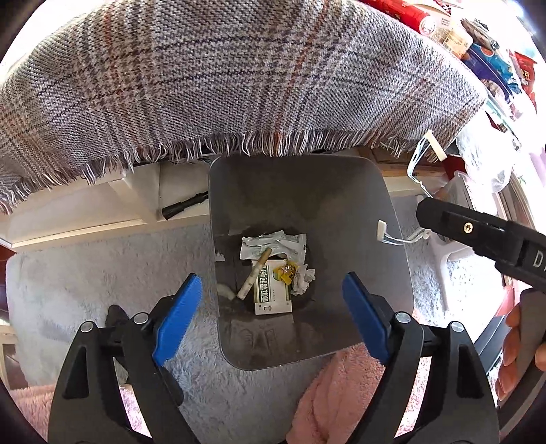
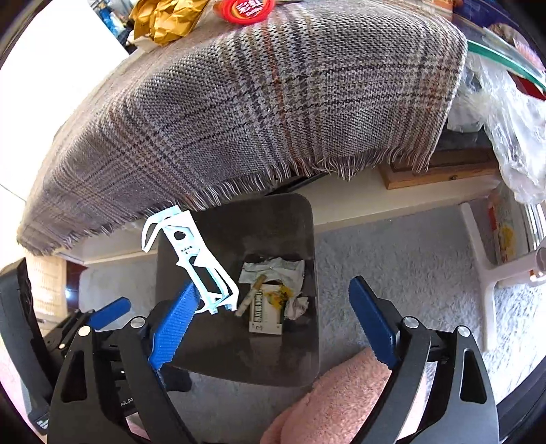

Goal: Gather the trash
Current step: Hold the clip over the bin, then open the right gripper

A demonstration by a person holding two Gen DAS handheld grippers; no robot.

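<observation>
A grey trash bin (image 1: 300,191) stands on the carpet under the plaid-covered table edge. It holds a green-and-white box (image 1: 271,290), a paper stick (image 1: 254,273), a crumpled wrapper (image 1: 273,244) and a tissue wad (image 1: 303,278). My left gripper (image 1: 273,314) is open and empty above the bin. My right gripper (image 2: 276,317) is open over the bin (image 2: 239,232); a white plastic piece (image 2: 191,259) rests against its left finger (image 2: 175,321), above the bin's rim. It also shows in the left wrist view (image 1: 421,160), beside the right gripper's finger.
A plaid fringed cloth (image 1: 221,78) drapes the table. Snack packets (image 1: 491,65) and a gold wrapper (image 2: 163,20) lie on top. A pink towel (image 2: 327,403) lies near the bin. A white stool (image 2: 491,259) and plastic bags (image 2: 512,112) stand at right.
</observation>
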